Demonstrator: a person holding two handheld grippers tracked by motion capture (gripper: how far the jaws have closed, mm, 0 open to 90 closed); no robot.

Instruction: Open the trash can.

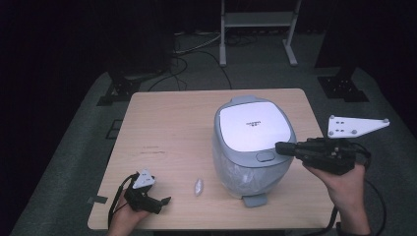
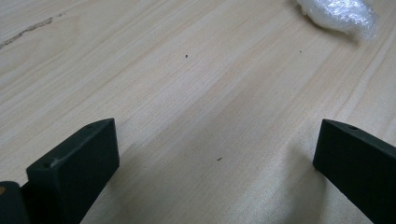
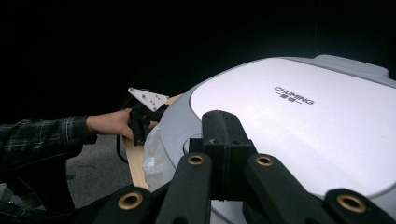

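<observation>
From the high view I see the rice cooker (image 1: 253,147) standing right of centre on the wooden surface (image 1: 167,128), its lid down, a pale grey body with a white lid panel and a grey latch button (image 1: 265,157) at the near edge of the lid. My right gripper (image 1: 281,147) comes in from the right, held level, its jaws together with nothing between them, and their tip is at the lid's near right rim just beside that button; from above I cannot tell whether it touches.

The right gripper view adds what the top camera lacks: the closed jaws (image 3: 223,135) lie low over the lid's front edge, the round button peeking out just left of them, and the maker's lettering (image 3: 294,95) is readable on the white panel. It also shows clear plastic wrap (image 3: 154,156) clinging to the cooker's side, and farther off my other hand in a plaid sleeve (image 3: 42,135).

My left gripper (image 1: 164,200) rests near the front left corner of the surface, well apart from the cooker. The left gripper view gives its jaws standing wide apart over bare wood, holding nothing, with a small crumpled wad of clear film (image 2: 338,14) at the top right; the high view places that wad (image 1: 198,187) between the left gripper and the cooker.
</observation>
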